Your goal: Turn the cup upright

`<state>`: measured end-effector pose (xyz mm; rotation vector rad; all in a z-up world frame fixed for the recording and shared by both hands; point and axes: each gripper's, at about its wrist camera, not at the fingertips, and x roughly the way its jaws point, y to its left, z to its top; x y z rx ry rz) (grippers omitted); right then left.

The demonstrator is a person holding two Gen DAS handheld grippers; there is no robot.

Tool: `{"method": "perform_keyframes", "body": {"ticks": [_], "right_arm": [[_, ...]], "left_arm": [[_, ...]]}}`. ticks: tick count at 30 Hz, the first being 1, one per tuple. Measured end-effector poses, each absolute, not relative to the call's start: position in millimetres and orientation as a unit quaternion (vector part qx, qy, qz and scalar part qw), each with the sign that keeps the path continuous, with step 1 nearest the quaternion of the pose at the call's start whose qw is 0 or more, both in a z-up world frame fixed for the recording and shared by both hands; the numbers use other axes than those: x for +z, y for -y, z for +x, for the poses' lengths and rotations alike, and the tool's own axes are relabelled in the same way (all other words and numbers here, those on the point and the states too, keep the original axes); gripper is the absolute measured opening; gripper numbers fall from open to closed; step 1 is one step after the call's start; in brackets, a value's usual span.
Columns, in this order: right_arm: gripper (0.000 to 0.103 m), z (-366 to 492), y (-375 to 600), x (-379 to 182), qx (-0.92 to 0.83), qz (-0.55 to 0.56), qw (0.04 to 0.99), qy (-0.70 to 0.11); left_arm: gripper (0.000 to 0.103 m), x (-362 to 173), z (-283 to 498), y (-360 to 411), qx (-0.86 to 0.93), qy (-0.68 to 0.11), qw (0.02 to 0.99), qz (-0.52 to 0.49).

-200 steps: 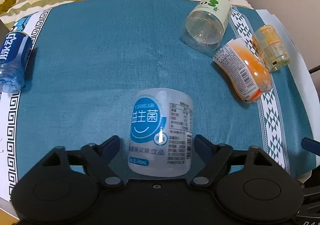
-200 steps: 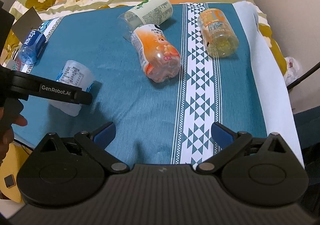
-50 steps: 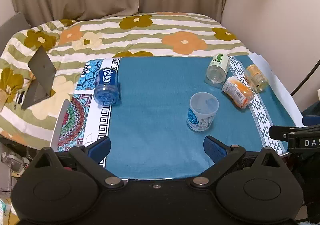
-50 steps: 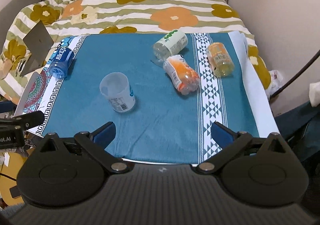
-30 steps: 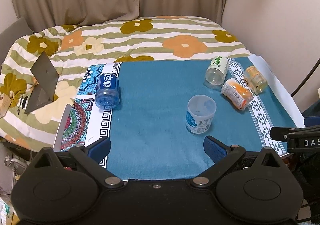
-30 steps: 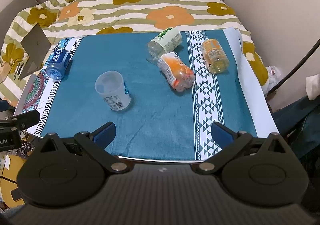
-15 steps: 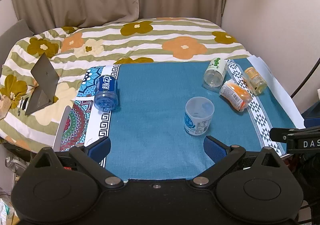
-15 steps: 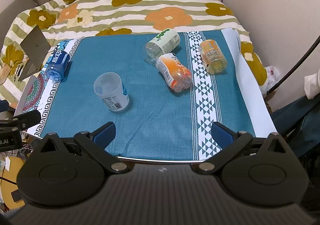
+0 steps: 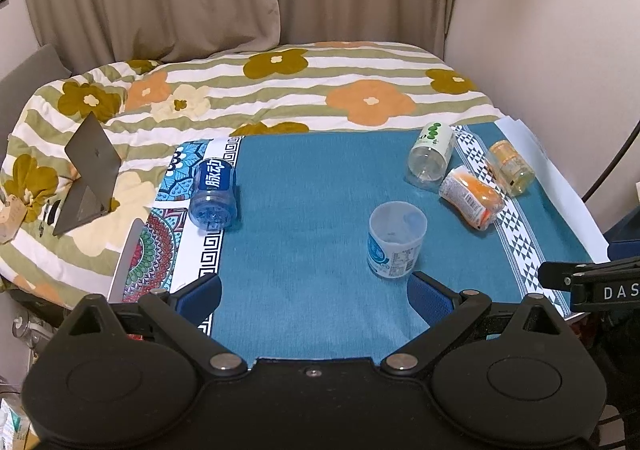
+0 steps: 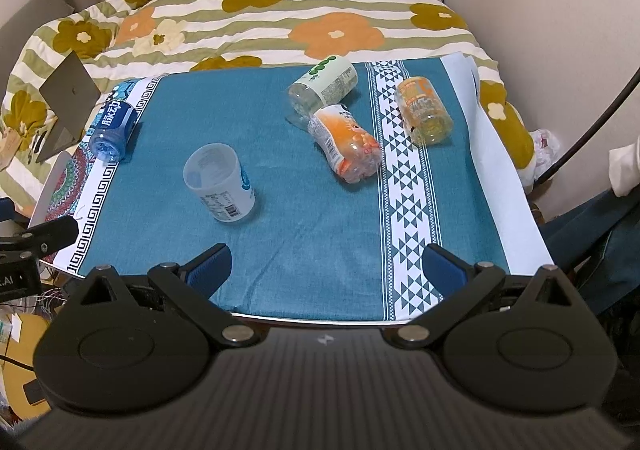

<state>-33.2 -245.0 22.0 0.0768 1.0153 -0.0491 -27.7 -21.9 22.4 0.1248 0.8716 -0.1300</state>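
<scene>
A clear cup with a white and blue label [image 9: 396, 240] stands upright, mouth up, on the teal tablecloth [image 9: 312, 189]; it also shows in the right wrist view [image 10: 220, 181]. My left gripper [image 9: 314, 296] is open and empty, held back above the table's near edge, with the cup just beyond its right finger. My right gripper [image 10: 326, 266] is open and empty above the near edge, with the cup ahead to its left.
Several cut bottle cups lie on their sides: a blue one [image 9: 212, 193] at the left, a green-labelled one [image 9: 430, 155], an orange one [image 9: 470, 201] and a yellow one [image 9: 512, 167] at the right. A flowered quilt [image 9: 280, 89] lies behind the table, with a grey stand [image 9: 88, 169] on it.
Both grippers have drawn back and risen from the table over the last seconds. The upright cup and the lying cups have not moved in the last second.
</scene>
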Motion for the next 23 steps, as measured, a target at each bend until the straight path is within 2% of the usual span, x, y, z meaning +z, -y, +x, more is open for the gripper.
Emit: {"method": "perform_keyframes", "body": {"ticks": [23], "right_arm": [[0.103,-32.2,245.1,22.7,-0.021,0.036,0.874,-0.485]], "left_arm": [[0.101,22.5,-27.3,20.1,-0.047,-0.404,0.911,0.073]]}}
